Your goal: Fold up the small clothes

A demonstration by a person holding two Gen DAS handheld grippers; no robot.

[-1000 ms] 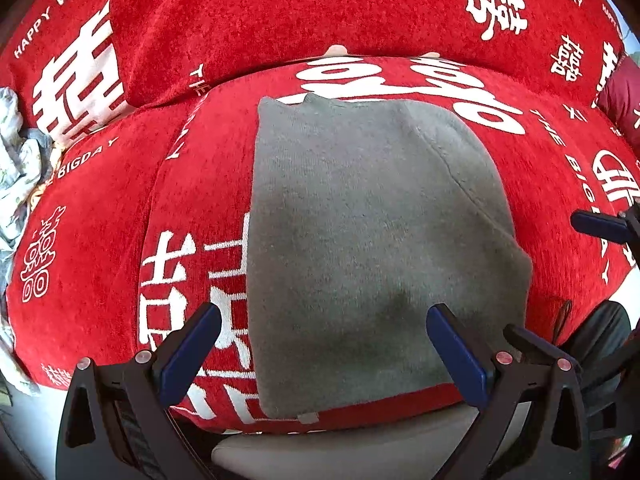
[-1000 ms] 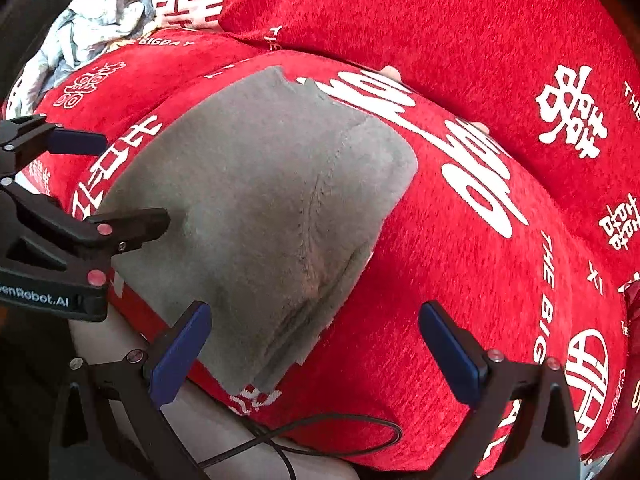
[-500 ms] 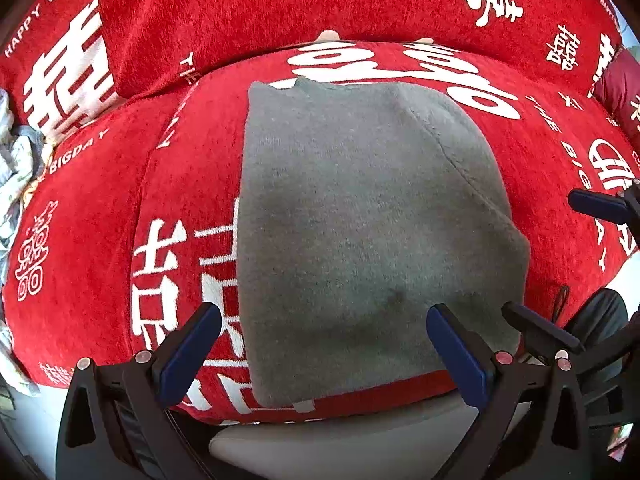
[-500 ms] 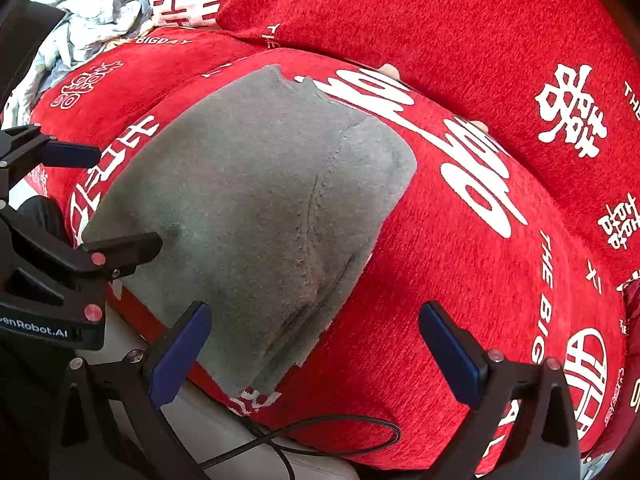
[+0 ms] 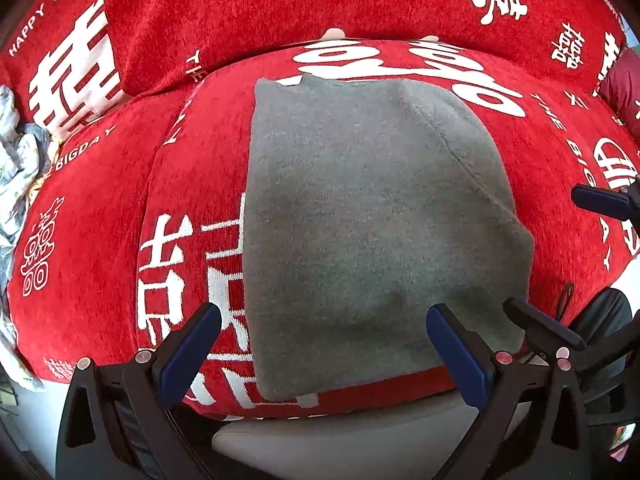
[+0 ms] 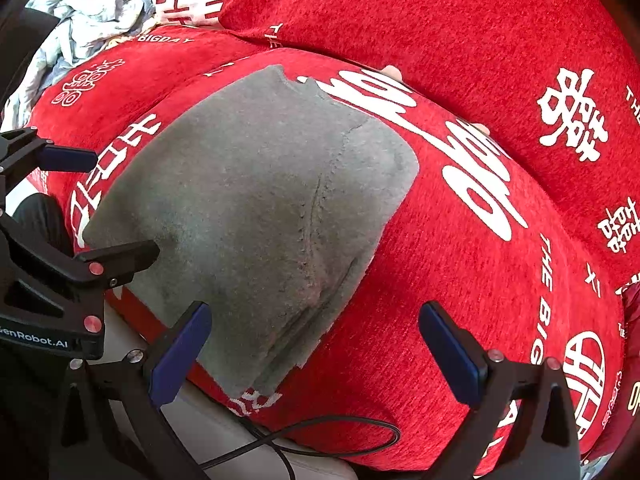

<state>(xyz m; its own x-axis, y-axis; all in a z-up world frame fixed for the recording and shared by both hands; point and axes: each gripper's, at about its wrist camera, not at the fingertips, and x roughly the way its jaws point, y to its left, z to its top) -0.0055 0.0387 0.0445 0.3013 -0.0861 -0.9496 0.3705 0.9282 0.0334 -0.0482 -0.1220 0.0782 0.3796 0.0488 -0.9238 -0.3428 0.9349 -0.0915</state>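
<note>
On the red sofa cover [image 5: 100, 208], grey garment [image 5: 360, 220] lying flat, left tool [image 5: 324, 348] and right tool [image 6: 316, 348] both spread wide — empty.

A red cover [image 5: 120, 208] with white characters and "THE BIGDAY" lettering drapes a sofa seat and backrest. A crumpled pale cloth [image 6: 84, 12] lies at its far end. A black cable [image 6: 320, 432] loops below the seat's front edge.

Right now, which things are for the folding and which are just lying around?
For the folding:
grey garment
left tool, open
right tool, open

Just lying around:
crumpled pale clothes
black cable
red printed cover underneath
</note>
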